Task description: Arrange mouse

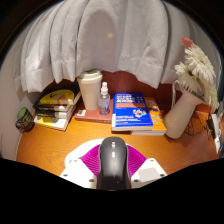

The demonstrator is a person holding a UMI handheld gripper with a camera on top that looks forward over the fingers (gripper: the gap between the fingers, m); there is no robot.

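A black computer mouse [112, 162] sits lengthwise between my gripper's [112, 165] two fingers, its nose pointing away over the orange-brown desk [60, 140]. The magenta pads [86, 155] press against both of its sides, so the fingers are shut on it. The mouse hides the gap between the pads, and its rear end is lost at the bottom of the view. It appears lifted slightly above the desk surface, though contact underneath is hidden.
At the back stand a beige cup [90, 88], a small clear bottle [104, 99], a blue book [137, 112], a stack of books [56, 108] and a vase of dried flowers [186, 100]. White curtains [110, 35] hang behind.
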